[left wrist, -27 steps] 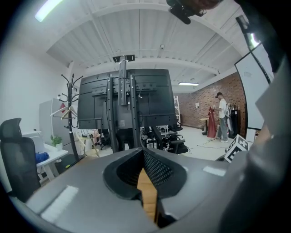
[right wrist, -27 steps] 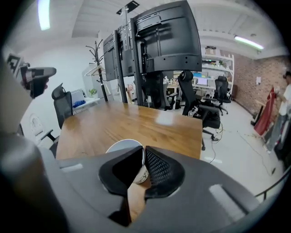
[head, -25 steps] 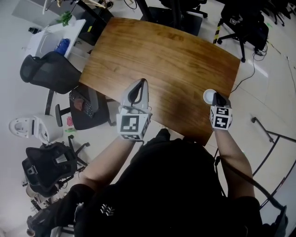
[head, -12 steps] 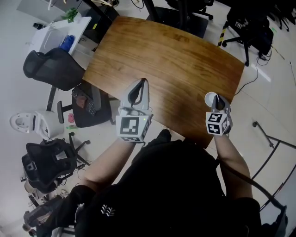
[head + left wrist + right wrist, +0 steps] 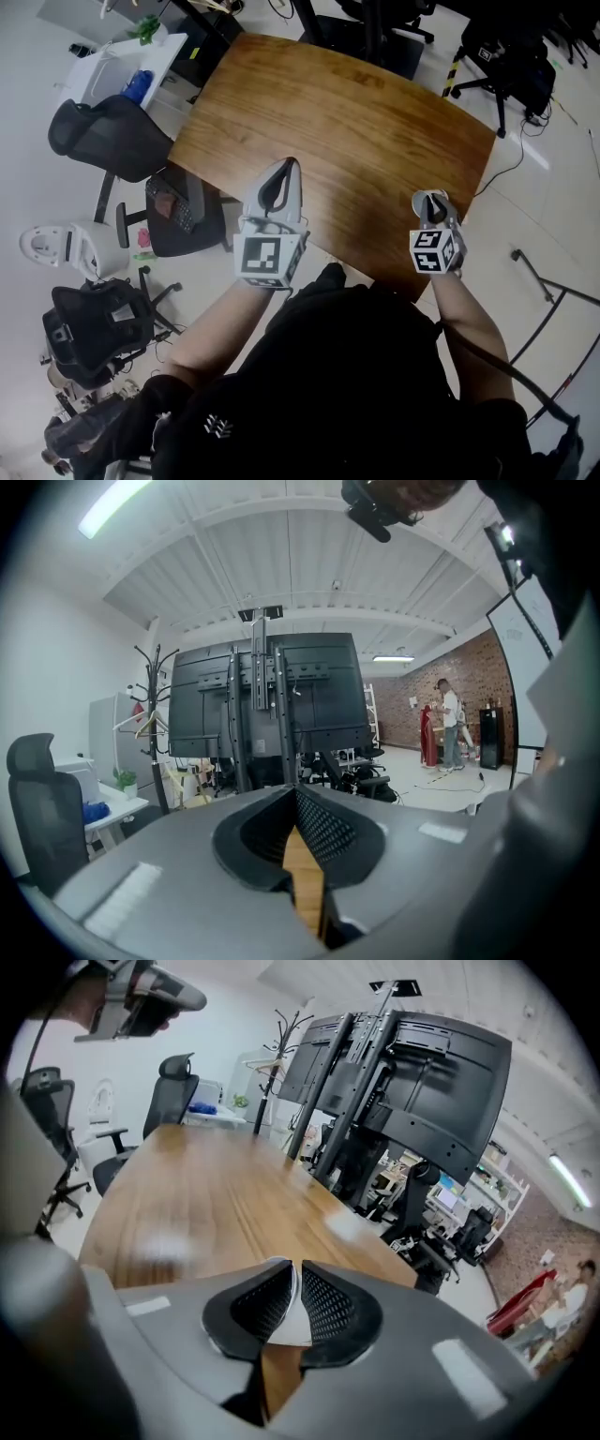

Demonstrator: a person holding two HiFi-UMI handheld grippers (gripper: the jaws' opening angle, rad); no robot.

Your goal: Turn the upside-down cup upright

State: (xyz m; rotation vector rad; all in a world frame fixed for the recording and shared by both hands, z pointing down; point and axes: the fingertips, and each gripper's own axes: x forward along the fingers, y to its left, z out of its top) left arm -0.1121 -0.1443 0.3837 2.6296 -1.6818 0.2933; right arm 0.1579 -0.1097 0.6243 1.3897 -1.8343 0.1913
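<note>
While the left gripper (image 5: 284,171) hangs over the near edge of the brown wooden bench (image 5: 356,112), its jaws are clenched tip to tip with nothing between them; the left gripper view shows only a sliver of wood grain through the slot below the tips. It points nearly level across the bench top, towards a black pair of monitors on a stand (image 5: 267,696) and a dark coat rack (image 5: 155,700) beyond the far side.

At the bench's near right corner, the right gripper (image 5: 430,201) tilts downward onto the small white cup (image 5: 286,1322). The right gripper view shows the cup's thin white wall standing between the two dimpled black pads (image 5: 258,1307), which lie against it on both sides. These jaws have just been opening a little, but the wall is between them and in their grasp. From the head view the gripper covers most of the cup, so only a pale rounded edge shows beside the jaws, close to the bench's edge. Whether the cup's mouth faces up or down I cannot tell.

Off the bench's left end stand a black office chair (image 5: 103,131) and a small white side table (image 5: 117,61) bearing a blue object (image 5: 137,86).
</note>
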